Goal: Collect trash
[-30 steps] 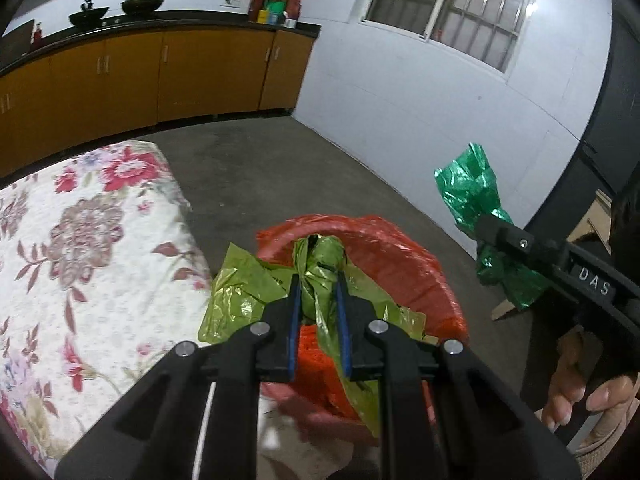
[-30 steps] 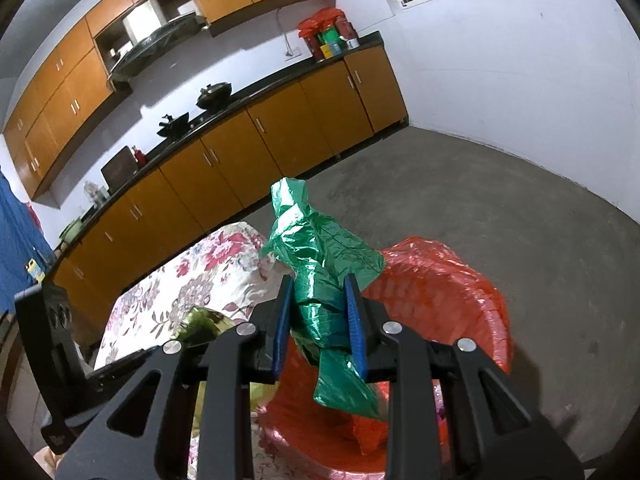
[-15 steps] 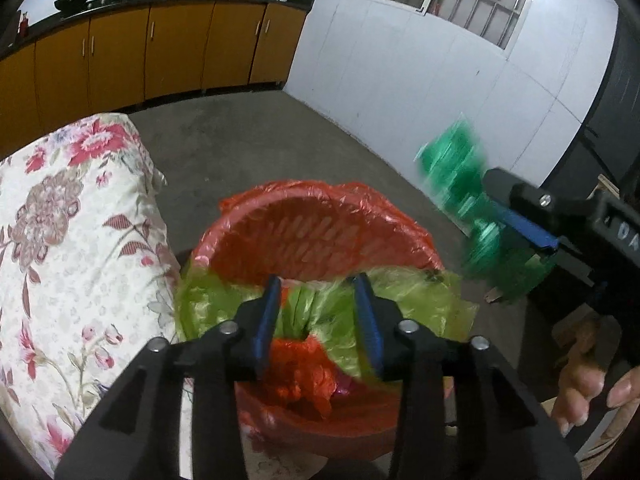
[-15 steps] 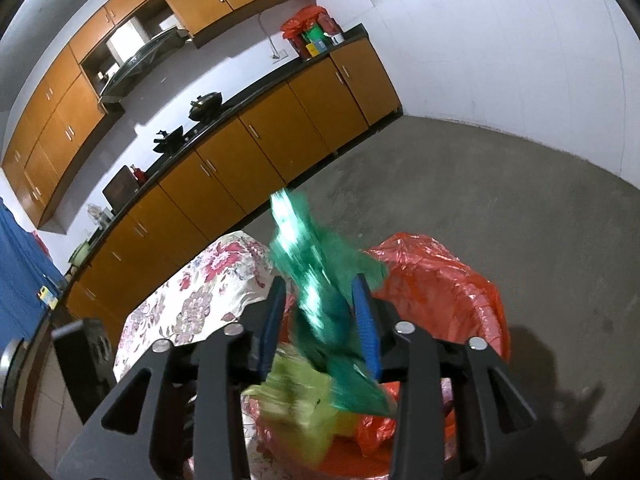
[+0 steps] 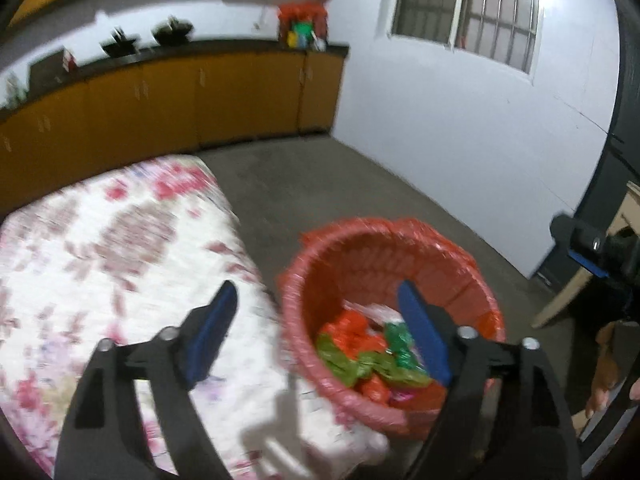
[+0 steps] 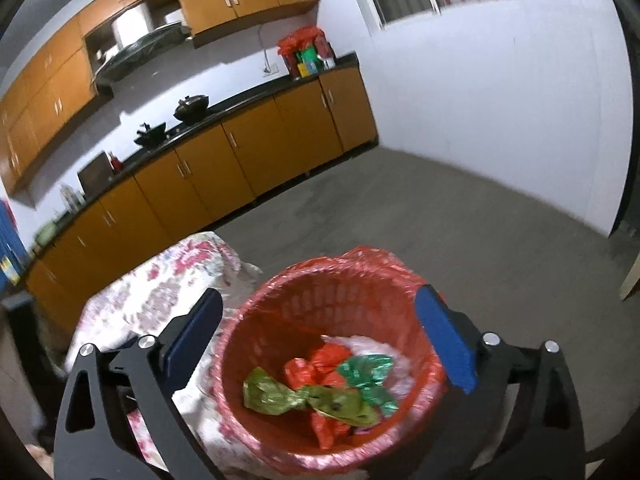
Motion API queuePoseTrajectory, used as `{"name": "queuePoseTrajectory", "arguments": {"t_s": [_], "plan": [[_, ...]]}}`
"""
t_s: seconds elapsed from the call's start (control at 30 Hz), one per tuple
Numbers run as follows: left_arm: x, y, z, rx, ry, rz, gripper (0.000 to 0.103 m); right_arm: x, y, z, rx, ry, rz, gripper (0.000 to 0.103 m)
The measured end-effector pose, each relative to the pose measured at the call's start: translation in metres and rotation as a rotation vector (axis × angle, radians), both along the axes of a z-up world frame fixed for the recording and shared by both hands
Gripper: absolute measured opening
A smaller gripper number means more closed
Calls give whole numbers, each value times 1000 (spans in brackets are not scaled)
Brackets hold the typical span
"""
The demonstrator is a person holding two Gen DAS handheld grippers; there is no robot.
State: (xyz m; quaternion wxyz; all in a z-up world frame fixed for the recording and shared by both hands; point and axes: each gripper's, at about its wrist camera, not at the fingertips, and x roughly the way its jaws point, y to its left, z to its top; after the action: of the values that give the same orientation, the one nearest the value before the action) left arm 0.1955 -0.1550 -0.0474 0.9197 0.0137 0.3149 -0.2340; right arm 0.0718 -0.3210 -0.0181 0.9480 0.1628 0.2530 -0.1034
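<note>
A red waste basket (image 6: 400,280) with a red liner stands beside the bed; it also shows in the left wrist view (image 5: 472,268). Inside lie an olive-green wrapper (image 6: 276,394), a dark green wrapper (image 6: 366,374) and red wrappers (image 6: 320,364); the left wrist view shows the olive wrapper (image 5: 340,360) and the dark green one (image 5: 400,344). My left gripper (image 5: 320,332) is open and empty above the basket's left rim. My right gripper (image 6: 320,340) is open and empty above the basket. Part of the right gripper (image 5: 588,248) shows at the left view's right edge.
A bed with a floral cover (image 5: 100,248) lies left of the basket, also in the right wrist view (image 6: 160,292). Orange kitchen cabinets (image 6: 240,160) line the far wall. Grey concrete floor (image 6: 460,216) stretches to the white wall (image 5: 460,140).
Both grippers opened wide and let go of their wrappers. The olive and dark green wrappers dropped into the basket. Both grippers lifted back a little.
</note>
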Motion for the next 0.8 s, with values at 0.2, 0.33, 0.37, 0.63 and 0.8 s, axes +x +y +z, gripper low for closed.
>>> {"name": "queuePoseTrajectory", "arguments": {"t_s": [0.2, 0.33, 0.37, 0.63, 0.8], "plan": [[-45, 40, 27, 61, -155, 130, 99, -36, 29, 9, -61, -76, -36, 99], [-73, 62, 38, 85, -208, 194, 99, -46, 48, 11, -69, -30, -30, 101], [-81, 69, 40, 94, -219, 211, 99, -49, 56, 12, -98, 2, -29, 101], [-123, 104, 45, 92, -228, 304, 99, -73, 96, 16, -181, 13, 17, 101], [-145, 124, 45, 68, -217, 348, 99, -87, 113, 17, -209, 3, 31, 101]]}}
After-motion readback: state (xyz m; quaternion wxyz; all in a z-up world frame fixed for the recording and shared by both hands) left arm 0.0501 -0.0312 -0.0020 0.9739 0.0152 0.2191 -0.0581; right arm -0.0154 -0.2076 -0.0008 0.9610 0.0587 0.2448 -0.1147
